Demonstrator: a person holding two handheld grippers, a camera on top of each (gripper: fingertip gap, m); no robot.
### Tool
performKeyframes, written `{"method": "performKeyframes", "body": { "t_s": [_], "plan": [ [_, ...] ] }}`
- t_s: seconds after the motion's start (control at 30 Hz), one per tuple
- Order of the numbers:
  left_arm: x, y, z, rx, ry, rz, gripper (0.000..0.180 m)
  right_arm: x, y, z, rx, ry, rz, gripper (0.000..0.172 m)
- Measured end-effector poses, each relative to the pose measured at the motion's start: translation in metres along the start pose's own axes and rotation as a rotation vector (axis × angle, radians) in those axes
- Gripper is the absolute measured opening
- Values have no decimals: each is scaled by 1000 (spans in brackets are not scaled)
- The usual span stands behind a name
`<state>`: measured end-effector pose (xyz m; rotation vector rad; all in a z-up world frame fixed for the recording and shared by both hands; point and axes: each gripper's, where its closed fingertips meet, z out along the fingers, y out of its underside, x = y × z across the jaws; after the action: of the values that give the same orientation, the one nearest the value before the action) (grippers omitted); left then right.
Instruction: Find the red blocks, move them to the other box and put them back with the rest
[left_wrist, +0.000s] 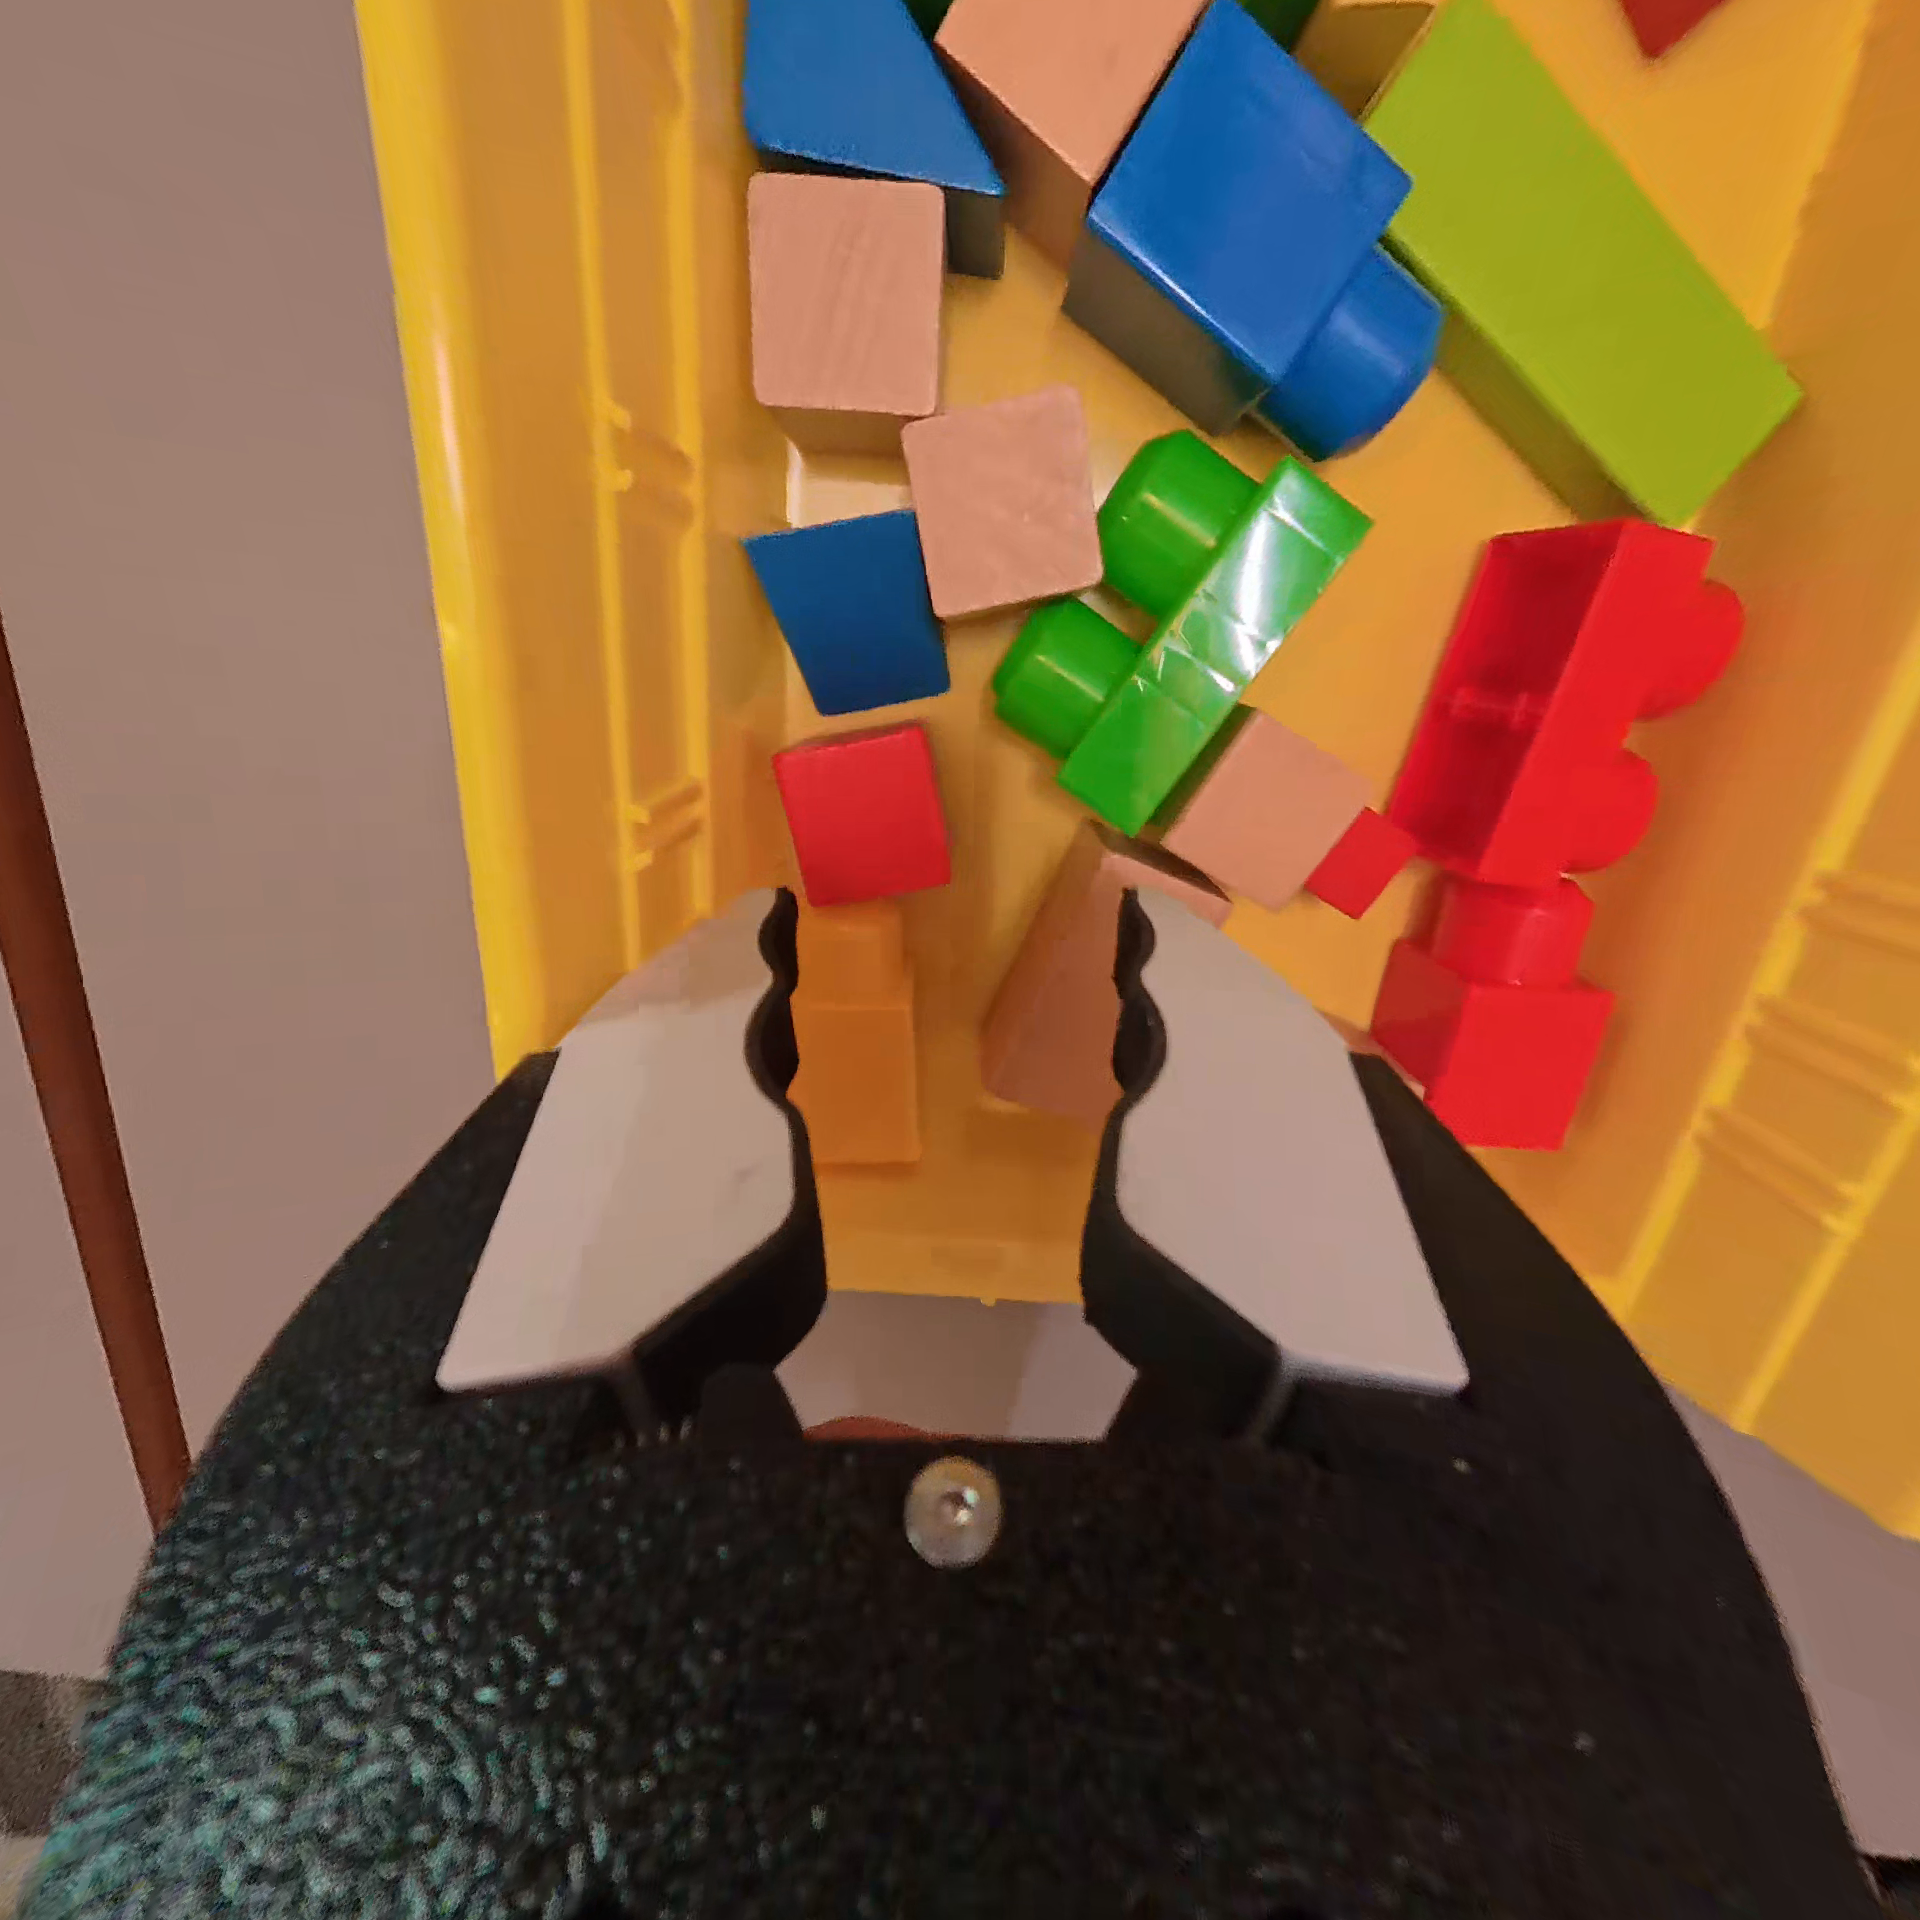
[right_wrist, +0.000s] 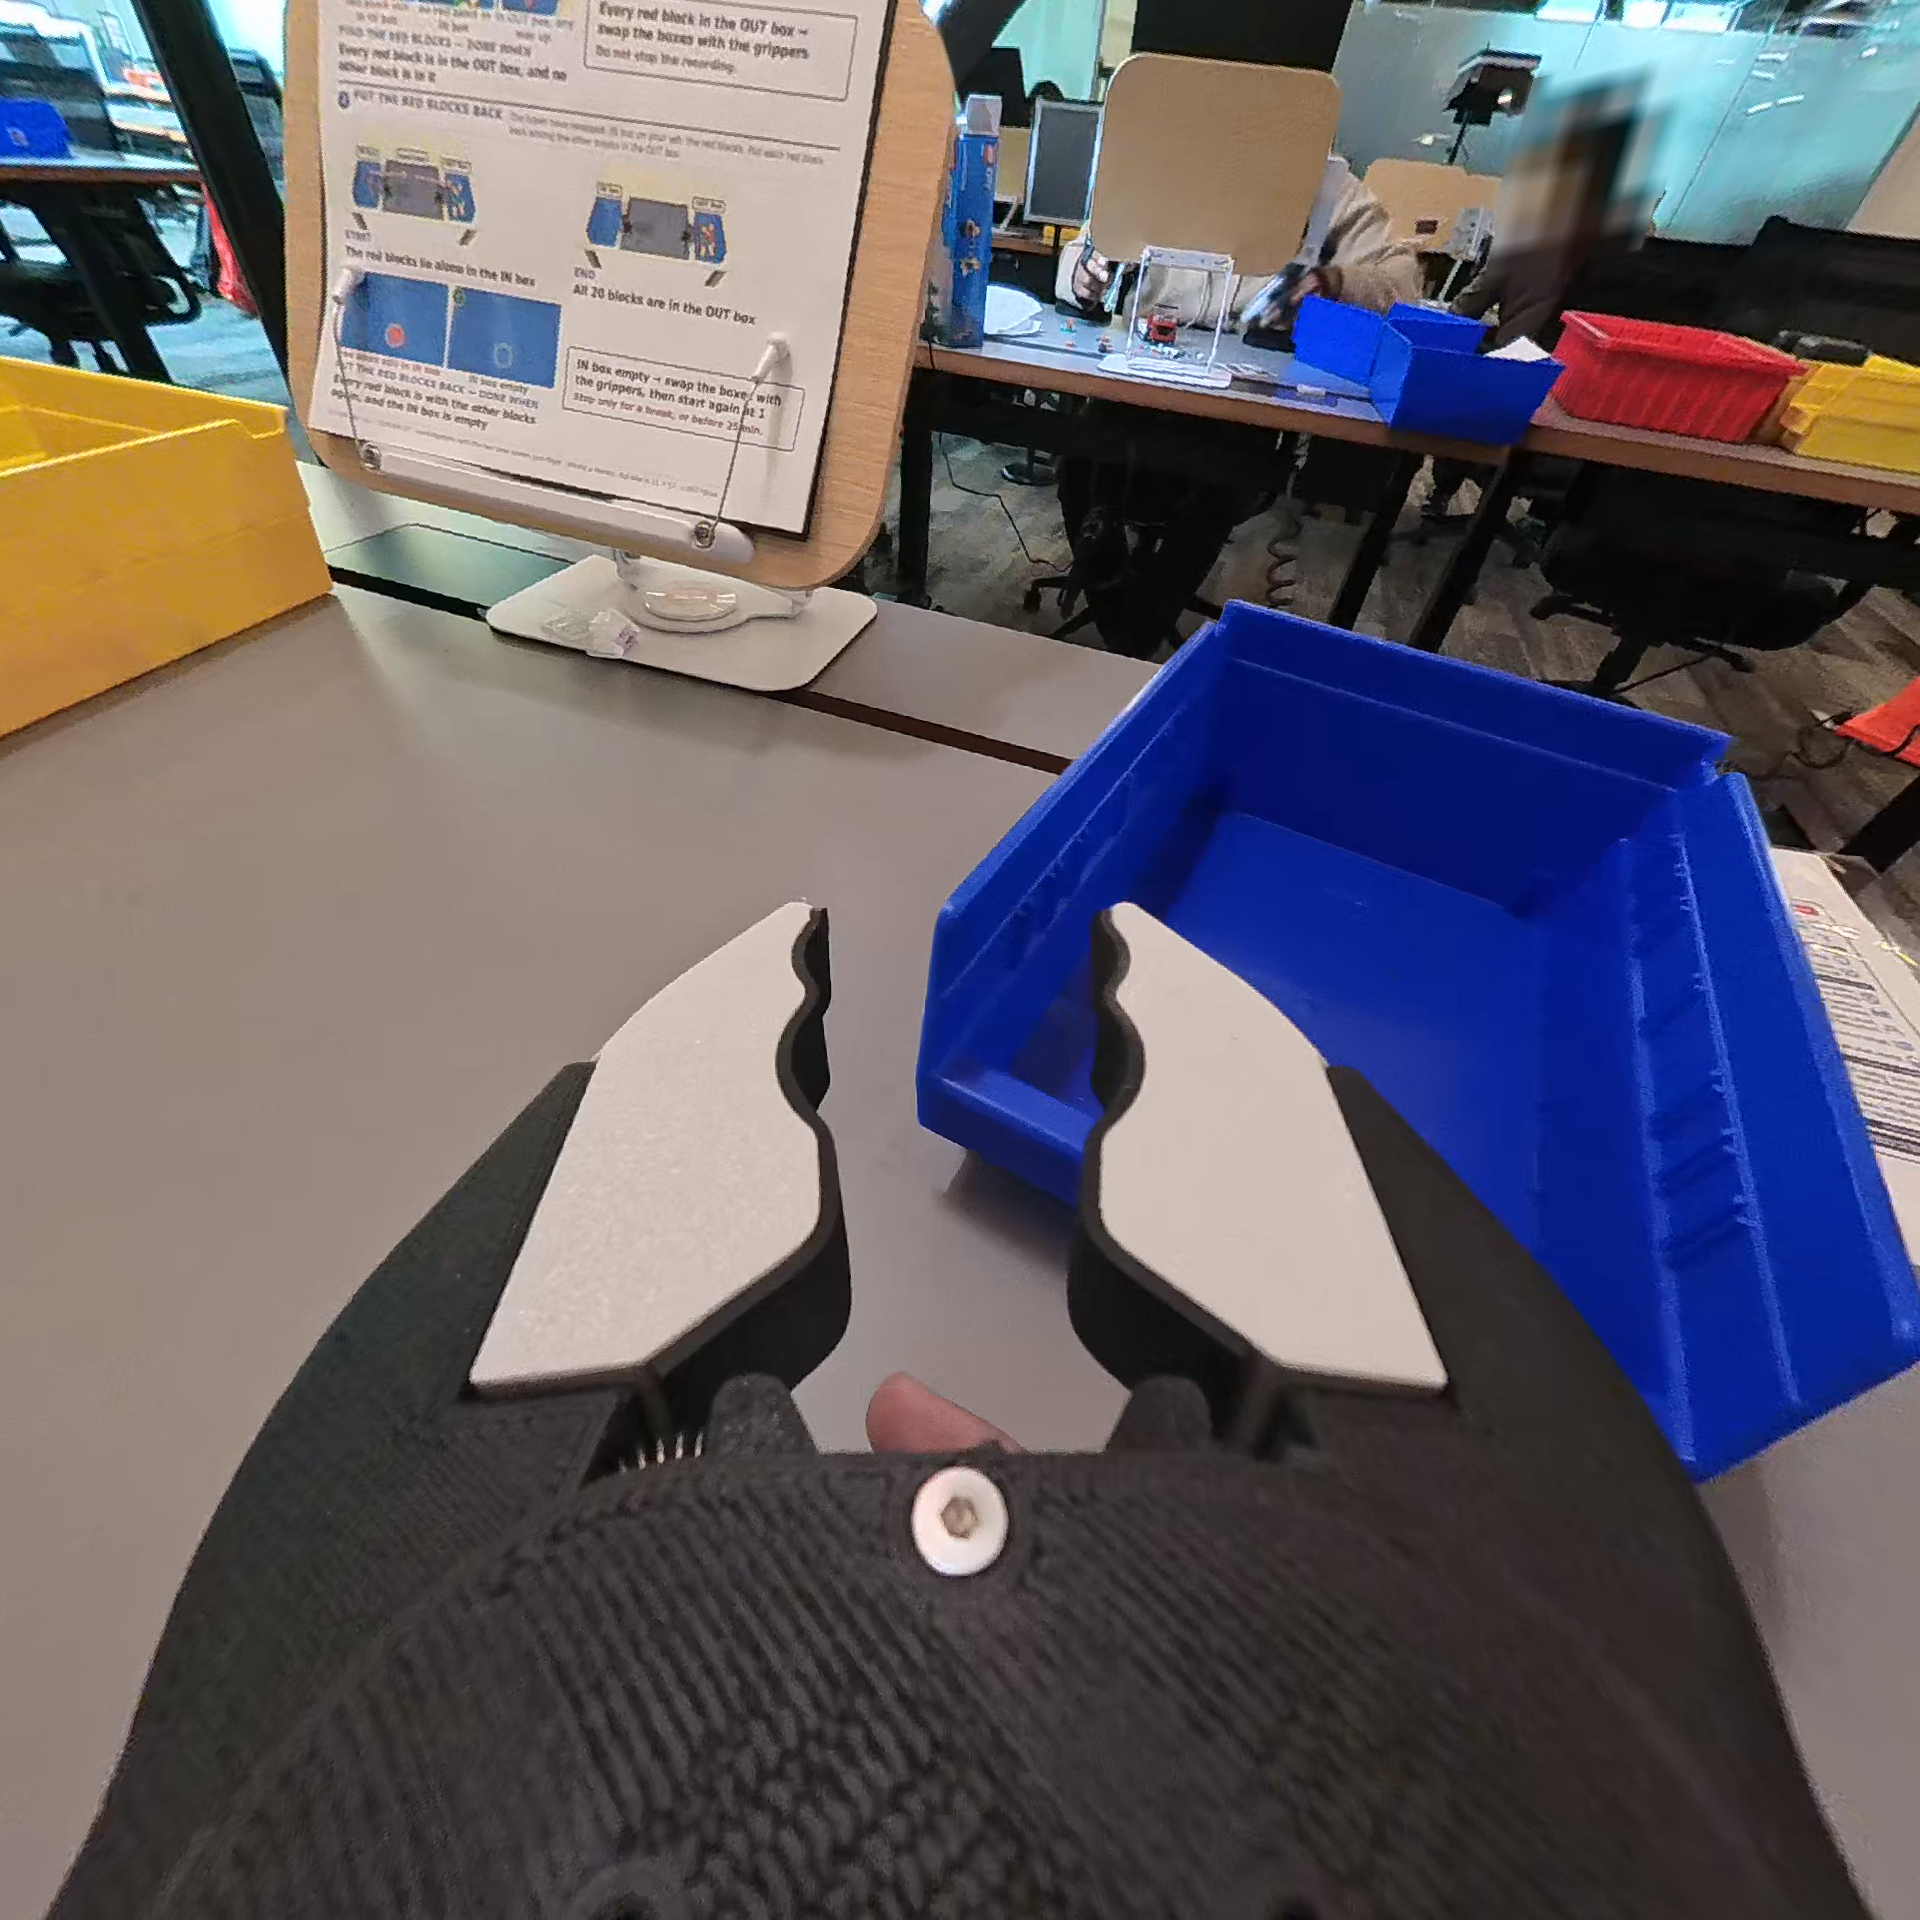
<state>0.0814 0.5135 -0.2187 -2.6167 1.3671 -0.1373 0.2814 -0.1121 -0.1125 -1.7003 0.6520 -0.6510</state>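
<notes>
Red cube (left_wrist: 862, 812) just past the tips of the left claw (left_wrist: 956, 935), lying in the yellow box (left_wrist: 540, 520) near its left wall, with an orange brick (left_wrist: 857, 1039) touching it on the near side and a blue block (left_wrist: 847, 608) close on the far side. Left claw wide and empty over the box floor: the orange brick just inside the left fingertip, a tan wedge (left_wrist: 1049, 997) against the right one, neither clamped.

Probably painted wood: small, light, rigid, flat-faced, with a smooth finish likely to slip a little under hard pads. Best taken across two opposite side faces, square on, near mid-height. Little room on the near and far faces, so a left-to-right pinch looks better, though the wall side is tight.

More red in the same box: a hollow two-stud brick (left_wrist: 1548, 707) on its side, a one-stud brick (left_wrist: 1496, 1029) below it, a small cube (left_wrist: 1359, 862) wedged between a tan block (left_wrist: 1262, 805) and the hollow brick, and a red corner at the top edge (left_wrist: 1662, 26). Plastic bricks likely very light, thin-walled, slightly springy and glossy; best held across the long flat sides, not the round studs. Small cube hard to reach without nudging its neighbours.

Right claw (right_wrist: 961, 925) open wide, nothing between the tips, hovering above the grey worktop (right_wrist: 416, 935) at the near corner of the blue box (right_wrist: 1558, 1039), which shows no blocks inside.
</notes>
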Motion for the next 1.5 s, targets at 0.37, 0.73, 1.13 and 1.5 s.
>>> {"method": "performKeyframes", "body": {
  "t_s": [0.37, 0.73, 1.13, 1.5],
  "plan": [
    [-10, -4, 16, 3, -161, -101, 48, 8, 0, -6, 20, -3, 14, 49],
    [-16, -1, 35, -1, -231, -131, 34, 15, 3, -8, 30, -10, 44, 49],
    [52, -38, -98, 459, 165, 107, 33, -17, 0, 3, 37, -109, -21, 52],
    [290, 76, -164, 755, 907, 732, 33, -139, -35, 0, 216, -591, 47, 61]
  ]
}}
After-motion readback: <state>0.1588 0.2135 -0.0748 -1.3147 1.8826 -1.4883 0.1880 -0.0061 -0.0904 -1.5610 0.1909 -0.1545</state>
